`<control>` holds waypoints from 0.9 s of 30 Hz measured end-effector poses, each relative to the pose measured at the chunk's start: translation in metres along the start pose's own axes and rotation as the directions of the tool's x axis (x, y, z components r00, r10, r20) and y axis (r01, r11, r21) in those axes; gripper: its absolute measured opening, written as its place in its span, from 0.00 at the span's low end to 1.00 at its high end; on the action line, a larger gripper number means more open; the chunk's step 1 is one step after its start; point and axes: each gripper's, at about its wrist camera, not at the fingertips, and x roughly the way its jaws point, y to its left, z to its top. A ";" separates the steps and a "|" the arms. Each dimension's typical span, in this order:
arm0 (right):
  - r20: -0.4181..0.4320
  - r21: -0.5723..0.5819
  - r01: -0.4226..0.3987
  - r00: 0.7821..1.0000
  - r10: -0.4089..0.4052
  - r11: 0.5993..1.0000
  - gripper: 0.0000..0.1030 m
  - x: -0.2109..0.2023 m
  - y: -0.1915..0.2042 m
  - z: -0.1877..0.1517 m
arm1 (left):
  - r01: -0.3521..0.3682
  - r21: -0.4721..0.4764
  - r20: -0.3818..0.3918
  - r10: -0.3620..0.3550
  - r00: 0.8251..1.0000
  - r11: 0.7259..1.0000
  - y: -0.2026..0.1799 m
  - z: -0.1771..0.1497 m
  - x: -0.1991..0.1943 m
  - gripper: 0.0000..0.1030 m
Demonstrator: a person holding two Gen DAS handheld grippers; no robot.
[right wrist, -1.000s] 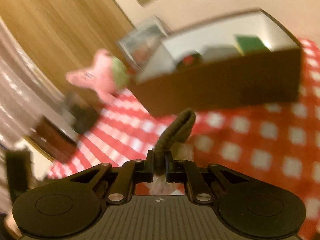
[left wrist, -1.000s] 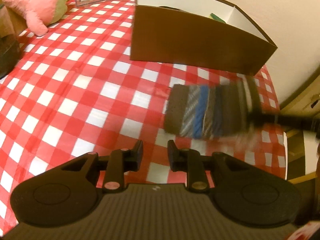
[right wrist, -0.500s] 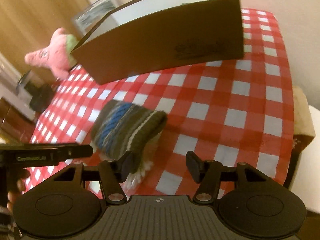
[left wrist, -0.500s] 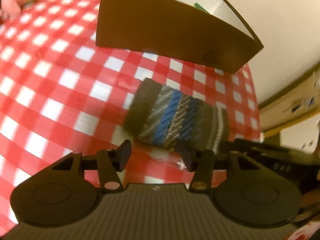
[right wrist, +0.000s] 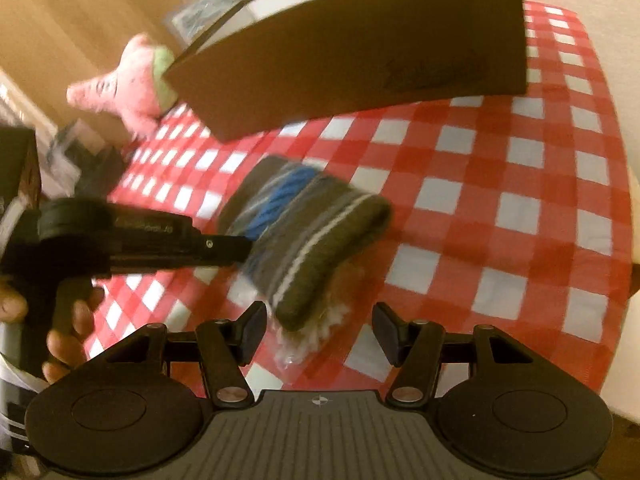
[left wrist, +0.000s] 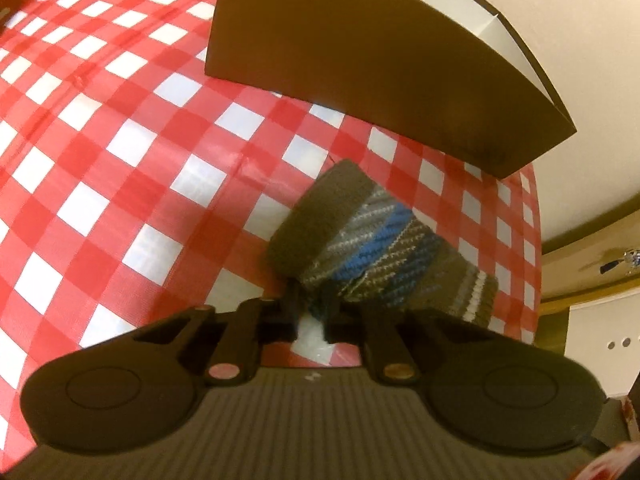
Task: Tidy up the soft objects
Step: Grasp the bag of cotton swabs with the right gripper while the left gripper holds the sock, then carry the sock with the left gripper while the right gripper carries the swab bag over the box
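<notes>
A brown knitted piece with grey, blue and white stripes lies on the red-and-white checked tablecloth, in front of the brown cardboard box. My left gripper is shut on its near edge; the right wrist view shows the left gripper reaching in from the left, pinching the same knitted piece. My right gripper stands open, its fingers apart on either side of the piece's near end and white fluffy trim, not pressing it.
The box has a white inside and stands at the back of the table. A pink star plush lies at the far left beside a framed picture. The table edge runs down the right side. A hand holds the left gripper.
My right gripper opened and let go of the knitted piece, which now lies on the cloth. My left gripper moved in toward it, opened, then shut on its edge.
</notes>
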 end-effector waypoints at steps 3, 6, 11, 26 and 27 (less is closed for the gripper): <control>0.001 -0.060 0.034 0.999 -0.034 0.998 0.45 0.003 0.008 -0.001 | -0.014 -0.004 0.050 0.014 0.999 1.000 0.005 0.001 -0.014 0.04; -0.011 -0.116 0.054 0.998 -0.055 0.992 0.29 0.006 0.012 -0.002 | -0.046 -0.026 0.102 0.049 0.994 0.999 0.018 0.005 -0.033 0.03; -0.020 -0.134 0.076 0.997 -0.079 0.988 0.25 0.004 0.007 -0.001 | -0.093 -0.062 0.101 0.099 0.990 0.994 0.059 0.001 -0.062 0.03; -0.017 -0.137 0.069 0.997 -0.072 0.988 0.69 0.014 0.005 0.016 | -0.089 -0.246 0.060 0.107 0.992 0.965 0.084 -0.014 -0.042 0.36; -0.020 -0.140 0.073 0.997 -0.076 0.987 0.69 0.016 0.006 0.016 | -0.097 -0.248 0.065 0.116 0.991 0.964 0.080 -0.012 -0.039 0.37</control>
